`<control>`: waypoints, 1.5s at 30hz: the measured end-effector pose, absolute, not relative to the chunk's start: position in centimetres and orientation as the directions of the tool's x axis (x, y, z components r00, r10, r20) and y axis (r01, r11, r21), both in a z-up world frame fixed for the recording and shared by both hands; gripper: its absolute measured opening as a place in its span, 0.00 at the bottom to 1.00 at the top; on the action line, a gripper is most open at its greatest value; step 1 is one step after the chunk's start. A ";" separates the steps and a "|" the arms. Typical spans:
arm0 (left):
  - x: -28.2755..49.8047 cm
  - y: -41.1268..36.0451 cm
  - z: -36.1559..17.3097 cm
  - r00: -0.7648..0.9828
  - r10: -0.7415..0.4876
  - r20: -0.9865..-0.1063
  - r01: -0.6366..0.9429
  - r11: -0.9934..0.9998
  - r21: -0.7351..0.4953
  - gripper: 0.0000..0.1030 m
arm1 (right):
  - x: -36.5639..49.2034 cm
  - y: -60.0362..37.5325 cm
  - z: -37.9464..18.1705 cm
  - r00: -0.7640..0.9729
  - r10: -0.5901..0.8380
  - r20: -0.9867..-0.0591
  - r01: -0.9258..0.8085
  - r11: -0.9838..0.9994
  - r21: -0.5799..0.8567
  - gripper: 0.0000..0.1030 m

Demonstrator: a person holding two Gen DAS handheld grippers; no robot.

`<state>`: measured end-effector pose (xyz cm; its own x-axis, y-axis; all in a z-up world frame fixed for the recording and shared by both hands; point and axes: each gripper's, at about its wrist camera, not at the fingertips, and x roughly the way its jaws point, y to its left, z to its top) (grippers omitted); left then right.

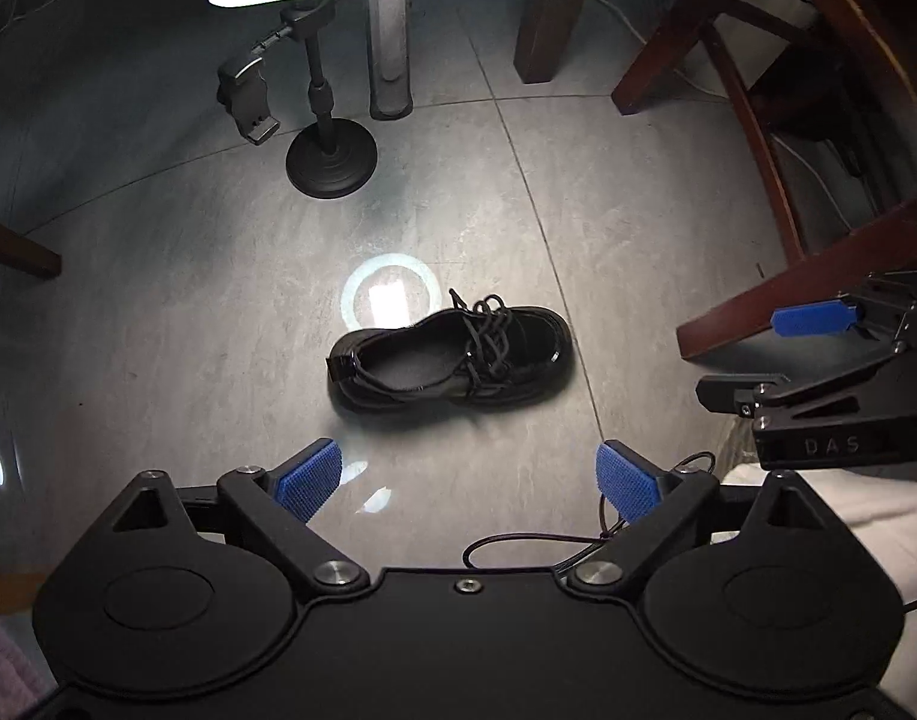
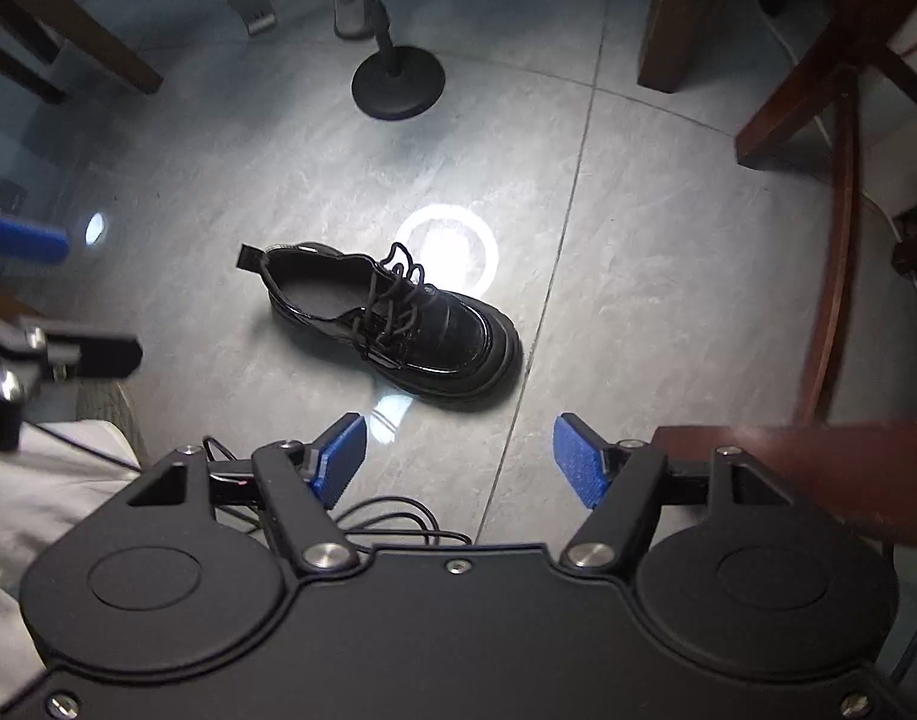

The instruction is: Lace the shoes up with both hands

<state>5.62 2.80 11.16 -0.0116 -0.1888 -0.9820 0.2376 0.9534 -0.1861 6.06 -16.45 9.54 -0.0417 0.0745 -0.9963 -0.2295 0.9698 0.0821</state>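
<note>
Hanging above the floor: both grippers point down at a shoe lying well below them.
Left gripper (image 1: pixel 469 483): jaws spread wide, nothing between the blue pads (image 1: pixel 309 479); only bare floor shows in the gap.
Right gripper (image 2: pixel 461 461): jaws likewise wide apart and empty, blue pads (image 2: pixel 580 459) clear of everything.
Grippers to each other: side by side and apart; each shows at the edge of the other's view.
Shoe (image 1: pixel 452 354): glossy black, thick-soled, resting upright on its sole on the floor, well below both grippers and touched by neither.
Laces (image 1: pixel 485 333): black, threaded over the tongue, with loose loops bunched at the top of the lacing.
Floor (image 1: pixel 188 300): grey stone-look tiles with thin joints; a bright ring of reflected light (image 1: pixel 389 297) lies just beside the shoe.
Thin black cable (image 2: pixel 392 519): curls on the floor near the right gripper's body.
White cloth (image 2: pixel 50 480): covers the lower left of the right wrist view; what it belongs to cannot be told.
Round-based stand (image 1: pixel 331 159): black, upright beyond the shoe, carrying a clamp arm.
Wooden furniture legs (image 1: pixel 728 78): dark red-brown, off to the right of the shoe.
</note>
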 end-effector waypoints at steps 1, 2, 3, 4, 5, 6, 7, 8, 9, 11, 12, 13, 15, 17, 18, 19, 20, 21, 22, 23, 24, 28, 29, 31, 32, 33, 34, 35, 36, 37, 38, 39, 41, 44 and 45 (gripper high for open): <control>4.4 2.9 11.9 0.004 -0.193 -0.981 0.220 0.957 -0.187 0.93 | 4.8 -16.0 11.2 -0.020 0.083 -0.996 -0.247 0.965 0.086 0.78; 3.0 3.0 12.6 0.019 -0.197 -0.980 0.199 0.961 -0.190 0.94 | 3.9 -15.9 12.2 -0.005 0.086 -0.996 -0.266 0.960 0.084 0.79; 1.7 3.1 13.0 0.031 -0.196 -0.980 0.180 0.966 -0.188 0.95 | 1.8 -15.6 13.6 0.021 0.094 -0.995 -0.298 0.951 0.083 0.79; -0.1 3.2 13.5 0.050 -0.192 -0.980 0.153 0.971 -0.182 0.95 | 0.6 -15.7 14.3 0.033 0.094 -0.995 -0.286 0.955 0.081 0.80; -1.4 3.1 13.7 0.065 -0.186 -0.980 0.133 0.975 -0.176 0.95 | -0.8 -15.9 14.5 0.031 0.103 -0.994 -0.259 0.961 0.092 0.80; -2.4 3.1 14.0 0.075 -0.184 -0.980 0.114 0.978 -0.175 0.95 | -2.1 -16.1 14.7 0.030 0.112 -0.993 -0.233 0.967 0.102 0.80; -3.7 3.1 14.2 0.092 -0.189 -0.978 0.092 0.979 -0.181 0.95 | -3.1 -16.2 14.4 0.030 0.119 -0.992 -0.225 0.968 0.110 0.80; -5.1 3.2 14.2 0.120 -0.197 -0.973 0.078 0.979 -0.188 0.95 | -4.2 -16.2 14.1 0.031 0.126 -0.992 -0.217 0.969 0.116 0.80; -5.9 3.2 14.1 0.142 -0.190 -0.971 0.072 0.981 -0.181 0.95 | -6.1 -16.0 13.3 0.049 0.097 -0.994 -0.210 0.974 0.085 0.80; -7.5 3.4 13.3 0.211 -0.189 -0.959 0.077 0.981 -0.176 0.95 | -8.0 -15.5 12.1 0.096 0.058 -0.994 -0.231 0.972 0.035 0.80; -8.3 3.6 12.8 0.240 -0.168 -0.956 0.063 0.986 -0.157 0.95 | -8.9 -15.2 11.4 0.118 0.038 -0.992 -0.239 0.971 0.009 0.80; -8.9 3.6 12.3 0.251 -0.148 -0.957 0.048 0.989 -0.140 0.95 | -9.2 -15.0 11.3 0.119 0.034 -0.992 -0.230 0.973 0.006 0.80; -9.4 3.6 11.6 0.236 -0.155 -0.959 0.058 0.988 -0.145 0.95 | -9.8 -14.6 11.0 0.120 0.026 -0.992 -0.213 0.977 -0.001 0.80; -9.4 3.6 10.9 0.198 -0.161 -0.967 0.080 0.986 -0.148 0.95 | -10.1 -14.2 10.9 0.135 0.026 -0.991 -0.200 0.980 -0.002 0.80; -9.3 3.8 11.1 0.203 -0.172 -0.964 0.080 0.984 -0.159 0.96 | -10.2 -14.0 10.9 0.148 0.030 -0.989 -0.195 0.981 0.001 0.80; -9.3 4.2 11.5 0.221 -0.192 -0.956 0.075 0.981 -0.180 0.96 | -10.0 -14.0 10.6 0.142 0.031 -0.989 -0.184 0.983 0.004 0.80; -9.3 4.5 11.8 0.235 -0.200 -0.951 0.062 0.980 -0.191 0.96 | -9.9 -14.0 10.3 0.135 0.032 -0.990 -0.172 0.985 0.008 0.80; -9.3 4.7 11.9 0.242 -0.201 -0.949 0.047 0.980 -0.195 0.96 | -9.8 -14.3 10.2 0.129 0.037 -0.991 -0.156 0.988 0.017 0.80; -9.2 5.0 12.1 0.251 -0.202 -0.947 0.025 0.979 -0.202 0.96 | -9.8 -14.5 10.1 0.123 0.042 -0.991 -0.140 0.990 0.025 0.80; -9.1 5.2 12.0 0.251 -0.197 -0.948 0.010 0.979 -0.201 0.96 | -9.9 -14.7 9.9 0.120 0.047 -0.992 -0.134 0.991 0.031 0.80; -9.1 5.4 11.9 0.248 -0.187 -0.951 -0.007 0.981 -0.195 0.96 | -9.8 -14.9 9.8 0.112 0.059 -0.992 -0.122 0.992 0.045 0.80; -9.0 5.4 11.6 0.234 -0.130 -0.964 -0.022 0.990 -0.139 0.96 | -9.8 -15.5 9.3 0.074 0.076 -0.994 -0.086 0.994 0.070 0.80; -9.0 5.3 11.5 0.229 -0.129 -0.965 -0.015 0.991 -0.136 0.96 | -9.8 -15.4 9.3 0.074 0.076 -0.994 -0.087 0.994 0.069 0.80; -9.0 4.9 11.4 0.222 -0.127 -0.967 0.001 0.992 -0.130 0.96 | -9.8 -15.1 9.5 0.095 0.073 -0.993 -0.100 0.993 0.063 0.80; -9.1 4.8 11.3 0.218 -0.125 -0.968 0.011 0.992 -0.126 0.96 | -9.8 -15.1 9.6 0.099 0.072 -0.993 -0.102 0.993 0.061 0.80; -9.1 4.6 11.2 0.213 -0.123 -0.969 0.022 0.992 -0.121 0.96 | -9.8 -15.0 9.6 0.101 0.070 -0.992 -0.106 0.993 0.059 0.80; -9.2 4.5 11.1 0.213 -0.123 -0.969 0.030 0.992 -0.119 0.96 | -9.8 -15.1 9.5 0.098 0.068 -0.993 -0.104 0.993 0.058 0.80; -9.3 4.5 11.2 0.221 -0.124 -0.967 0.036 0.992 -0.119 0.96 | -9.8 -15.1 9.4 0.094 0.067 -0.993 -0.101 0.993 0.057 0.80; -9.3 4.4 11.2 0.229 -0.125 -0.965 0.042 0.992 -0.118 0.96 | -9.9 -15.1 9.3 0.089 0.068 -0.994 -0.098 0.993 0.060 0.80; -9.4 4.3 11.3 0.241 -0.123 -0.963 0.052 0.992 -0.113 0.96 | -9.9 -15.2 9.2 0.083 0.070 -0.994 -0.095 0.994 0.062 0.80; -9.4 4.1 11.6 0.259 -0.117 -0.959 0.065 0.993 -0.103 0.96 | -9.9 -15.2 9.2 0.084 0.069 -0.994 -0.096 0.994 0.061 0.80; -9.4 4.1 11.7 0.264 -0.113 -0.958 0.065 0.993 -0.099 0.96 | -9.9 -15.2 9.1 0.085 0.068 -0.994 -0.096 0.994 0.060 0.80; -9.3 4.2 11.7 0.264 -0.107 -0.959 0.050 0.994 -0.097 0.96 | -9.8 -15.2 9.1 0.085 0.066 -0.994 -0.096 0.994 0.057 0.80; -9.2 4.7 11.5 0.275 -0.099 -0.956 0.022 0.995 -0.096 0.97 | -9.7 -15.2 9.0 0.083 0.060 -0.995 -0.094 0.994 0.052 0.80; -9.1 4.8 11.4 0.277 -0.078 -0.958 0.014 0.997 -0.077 1.00 | -9.7 -15.2 8.9 0.080 0.059 -0.995 -0.094 0.994 0.052 0.80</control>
